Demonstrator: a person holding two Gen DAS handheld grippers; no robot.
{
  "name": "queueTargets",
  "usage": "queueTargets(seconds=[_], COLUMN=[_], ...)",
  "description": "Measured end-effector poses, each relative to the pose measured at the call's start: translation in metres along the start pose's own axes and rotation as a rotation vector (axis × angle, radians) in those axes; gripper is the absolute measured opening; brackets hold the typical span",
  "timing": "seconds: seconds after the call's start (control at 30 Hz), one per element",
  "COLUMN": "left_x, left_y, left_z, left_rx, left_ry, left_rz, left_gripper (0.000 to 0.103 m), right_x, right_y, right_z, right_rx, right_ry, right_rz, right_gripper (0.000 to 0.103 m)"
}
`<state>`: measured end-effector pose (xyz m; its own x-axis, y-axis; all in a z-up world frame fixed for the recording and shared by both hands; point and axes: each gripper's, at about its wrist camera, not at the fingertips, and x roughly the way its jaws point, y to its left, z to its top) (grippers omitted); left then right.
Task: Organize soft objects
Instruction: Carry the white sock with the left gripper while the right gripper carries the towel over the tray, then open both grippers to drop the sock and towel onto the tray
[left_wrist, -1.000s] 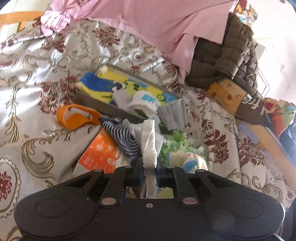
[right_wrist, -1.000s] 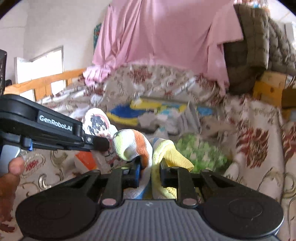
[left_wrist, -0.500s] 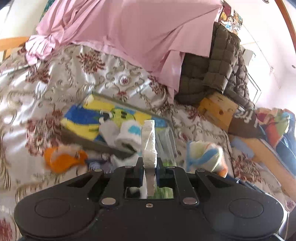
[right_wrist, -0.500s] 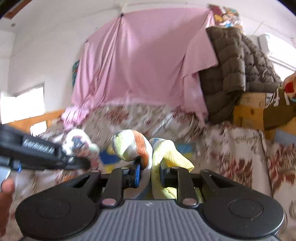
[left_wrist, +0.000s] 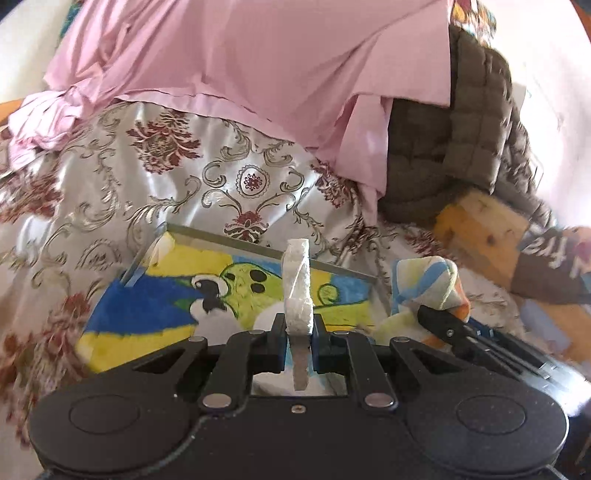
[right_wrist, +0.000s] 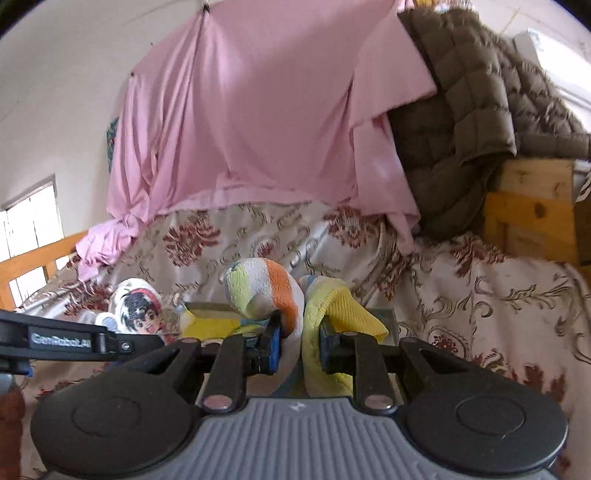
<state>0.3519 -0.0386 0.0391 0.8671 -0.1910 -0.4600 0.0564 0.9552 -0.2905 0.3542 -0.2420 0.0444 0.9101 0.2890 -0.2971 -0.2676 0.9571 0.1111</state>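
Soft objects: carry step in hand, both held above the bed (left_wrist: 110, 192), bound by my guess for the clear box (left_wrist: 236, 242).

Pink sheet (left_wrist: 240, 66) fills the upper frame, brown quilted jacket (left_wrist: 458, 140) upper right, patterned bed cover below them.

Clear box with its blue-yellow cartoon liner (left_wrist: 147, 310) sits centre-left in the left view, just ahead of the left hand-held gripper (left_wrist: 299, 332).

Left hand-held gripper is pressed together on a thin white sock (left_wrist: 295, 280) that stands up from the jaws.

Right hand-held gripper (right_wrist: 299, 343) pinches a striped sock bundle (right_wrist: 262, 288), partly yellow; it pokes out ahead of the jaws, lower centre.

Next: lower each over the box, spread the jaws, drop cleanly inside the walls.
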Motion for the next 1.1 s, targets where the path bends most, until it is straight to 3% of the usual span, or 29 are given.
queueTargets(seconds=[0.33, 0.47, 0.83, 0.97, 1.1], left_x=[0.083, 0.099, 0.107, 0.102, 0.094], left_y=[-0.017, -0.028, -0.019, -0.014, -0.008], left_z=[0.005, 0.002, -0.003, -0.002, -0.001], left_rx=[0.188, 0.257, 0.129, 0.099, 0.060], left_ry=[0.102, 0.109, 0.150, 0.139, 0.127], left_rz=[0.145, 0.185, 0.162, 0.162, 0.158], left_gripper=[0.014, 0.014, 0.021, 0.032, 0.038], right_x=[0.038, 0.044, 0.042, 0.041, 0.037], right_y=[-0.035, -0.045, -0.059, -0.056, -0.052], right_z=[-0.006, -0.007, -0.006, -0.005, -0.002], right_rx=[0.067, 0.102, 0.163, 0.159, 0.138], right_ry=[0.122, 0.168, 0.175, 0.170, 0.154], right_rz=[-0.026, 0.005, 0.035, 0.041, 0.031], right_gripper=[0.029, 0.049, 0.076, 0.085, 0.091])
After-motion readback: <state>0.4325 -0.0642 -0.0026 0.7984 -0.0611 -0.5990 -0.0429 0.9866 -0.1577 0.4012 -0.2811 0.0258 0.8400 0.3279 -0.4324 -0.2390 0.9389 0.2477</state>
